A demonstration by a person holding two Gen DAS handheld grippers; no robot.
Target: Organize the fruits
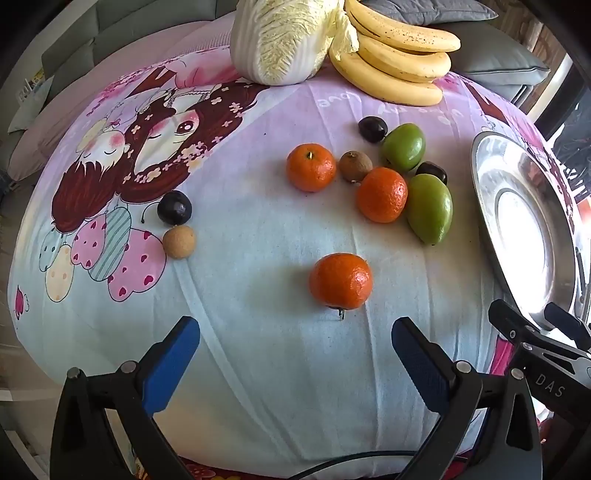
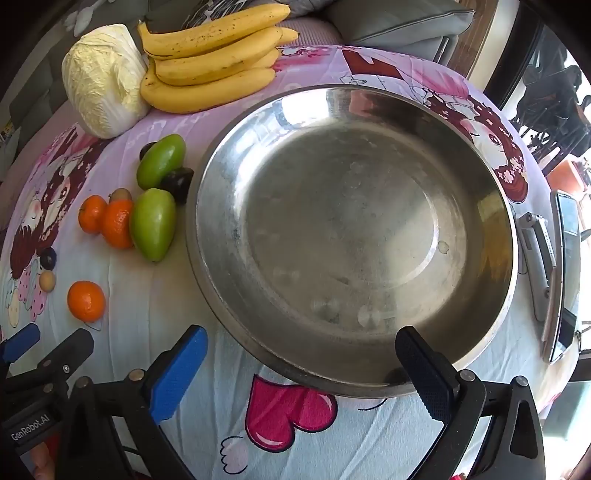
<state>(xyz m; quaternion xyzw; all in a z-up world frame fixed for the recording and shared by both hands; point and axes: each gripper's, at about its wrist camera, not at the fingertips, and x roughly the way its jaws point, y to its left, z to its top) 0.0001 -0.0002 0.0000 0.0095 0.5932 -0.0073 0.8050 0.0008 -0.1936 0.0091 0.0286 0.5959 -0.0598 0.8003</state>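
Note:
Three mandarins lie on the printed cloth: the nearest mandarin (image 1: 341, 281) (image 2: 86, 301) sits just ahead of my open, empty left gripper (image 1: 295, 338). Two more mandarins (image 1: 311, 167) (image 1: 382, 194) lie farther off, next to two green mangoes (image 1: 430, 208) (image 1: 403, 146), dark plums (image 1: 372, 129) (image 1: 174, 207), a kiwi (image 1: 355, 165) and a small tan fruit (image 1: 178, 242). A bunch of bananas (image 1: 395, 55) (image 2: 214, 62) lies at the back. The empty steel bowl (image 2: 354, 240) (image 1: 517, 229) stands at the right, directly ahead of my open, empty right gripper (image 2: 301, 345).
A napa cabbage (image 1: 284, 40) (image 2: 103, 81) stands at the back beside the bananas. A phone (image 2: 565, 273) and a metal holder (image 2: 537, 254) lie right of the bowl near the table's edge. Grey cushions (image 2: 399, 18) sit behind the table.

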